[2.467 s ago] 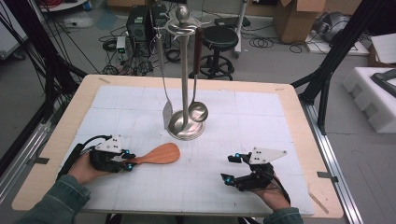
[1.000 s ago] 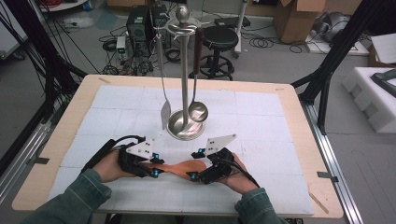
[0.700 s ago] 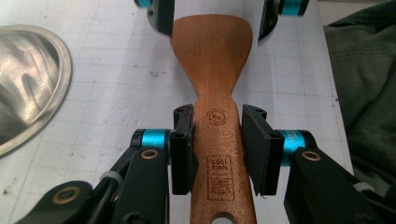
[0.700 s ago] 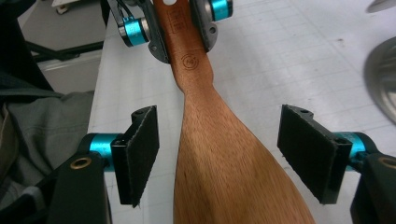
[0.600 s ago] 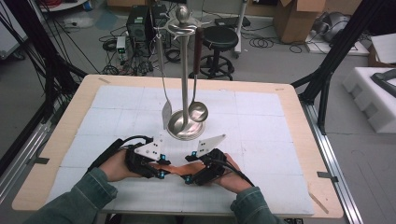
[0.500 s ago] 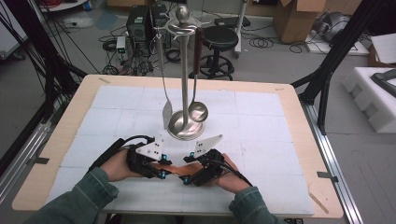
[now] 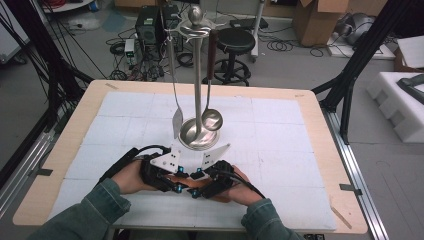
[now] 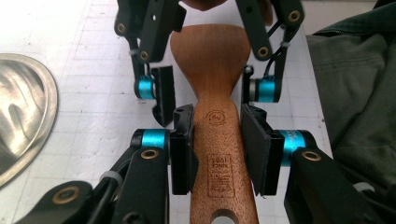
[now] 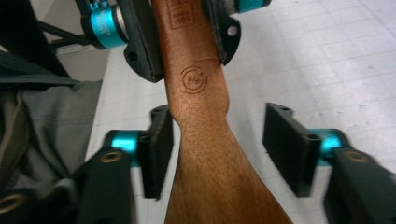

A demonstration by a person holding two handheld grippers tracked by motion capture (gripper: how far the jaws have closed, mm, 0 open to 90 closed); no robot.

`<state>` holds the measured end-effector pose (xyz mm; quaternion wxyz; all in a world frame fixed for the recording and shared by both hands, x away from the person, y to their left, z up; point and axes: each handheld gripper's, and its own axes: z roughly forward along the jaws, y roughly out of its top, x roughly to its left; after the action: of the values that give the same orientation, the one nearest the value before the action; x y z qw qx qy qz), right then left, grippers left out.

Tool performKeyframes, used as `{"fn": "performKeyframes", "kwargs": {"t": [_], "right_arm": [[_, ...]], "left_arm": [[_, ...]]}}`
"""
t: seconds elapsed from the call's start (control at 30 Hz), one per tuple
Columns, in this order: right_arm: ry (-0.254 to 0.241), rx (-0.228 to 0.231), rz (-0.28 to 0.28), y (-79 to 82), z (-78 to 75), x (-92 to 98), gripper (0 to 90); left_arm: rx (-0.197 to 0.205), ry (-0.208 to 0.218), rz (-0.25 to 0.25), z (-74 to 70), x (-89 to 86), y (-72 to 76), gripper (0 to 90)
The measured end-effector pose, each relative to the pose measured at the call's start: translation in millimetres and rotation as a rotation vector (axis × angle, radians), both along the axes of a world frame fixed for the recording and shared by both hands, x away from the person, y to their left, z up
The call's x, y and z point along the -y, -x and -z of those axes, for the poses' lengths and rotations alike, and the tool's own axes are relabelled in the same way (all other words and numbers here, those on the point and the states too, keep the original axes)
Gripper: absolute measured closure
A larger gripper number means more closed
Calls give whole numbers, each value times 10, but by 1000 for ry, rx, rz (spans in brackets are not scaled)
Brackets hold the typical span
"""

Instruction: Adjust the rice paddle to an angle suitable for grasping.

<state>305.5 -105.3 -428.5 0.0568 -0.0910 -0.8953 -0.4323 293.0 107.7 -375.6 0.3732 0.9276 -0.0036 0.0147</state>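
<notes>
While the left gripper [image 8: 217, 154] clamps the handle of the wooden spatula [image 8: 215, 93], both pads flat against its sides, the item hangs between the two hands just above the white mat [image 7: 280, 145] at the near middle of the table [image 7: 320, 115].

Item: wooden spatula, one piece, stamped with a round mark on the neck. Long axis runs from hand to hand, handle toward the person's left, broad blade toward the right.

Left gripper: narrow setting, holding the handle near its hole end.

Right gripper [image 9: 217, 151]: jaws astride the neck where it widens into the blade. They have just been closing, with the wood between them; the pad [image 9: 156, 149] on the picture's left sits at or just beside the edge, while the other pad stands apart from the wood. No grip yet, as far as I can judge.

Relation governing the coming move: the two grippers face each other along the spatula's length, near but not touching, so a handover likely needs the right jaws to close squarely across the neck before the left lets go.

Also present: metal utensil stand [image 7: 198, 80] behind the hands, with a ladle [image 7: 212, 119] hanging.
</notes>
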Motion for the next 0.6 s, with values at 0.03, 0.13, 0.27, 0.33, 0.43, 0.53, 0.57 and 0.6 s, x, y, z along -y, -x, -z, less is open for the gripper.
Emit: {"fn": "performKeyframes", "kwargs": {"t": [0.03, 0.13, 0.27, 0.33, 0.43, 0.53, 0.57, 0.6], "right_arm": [[-1, -6, -8, 2, -1, 0, 500], [-11, -5, -32, 0, -13, 3, 565], [-14, 6, -41, 9, -25, -2, 583], [-16, 13, -41, 14, -34, -1, 589], [-22, 17, -36, 21, -50, 11, 607], [-31, 17, -30, 24, -76, 36, 624], [-35, 21, -28, 22, -81, 41, 629], [-37, 23, -24, 24, -90, 47, 635]], "left_arm": [[1, -3, 2, -3, -4, -1, 653], [-4, 1, 1, -4, -16, -8, 652], [-16, -1, 0, -12, -23, -19, 650], [-19, 9, -10, -20, -32, -19, 645], [-21, 33, -25, -53, -71, -24, 624], [-19, 55, -46, -106, -127, -28, 570], [-23, 62, -53, -118, -145, -31, 556], [-17, 66, -56, -130, -162, -33, 548]]}}
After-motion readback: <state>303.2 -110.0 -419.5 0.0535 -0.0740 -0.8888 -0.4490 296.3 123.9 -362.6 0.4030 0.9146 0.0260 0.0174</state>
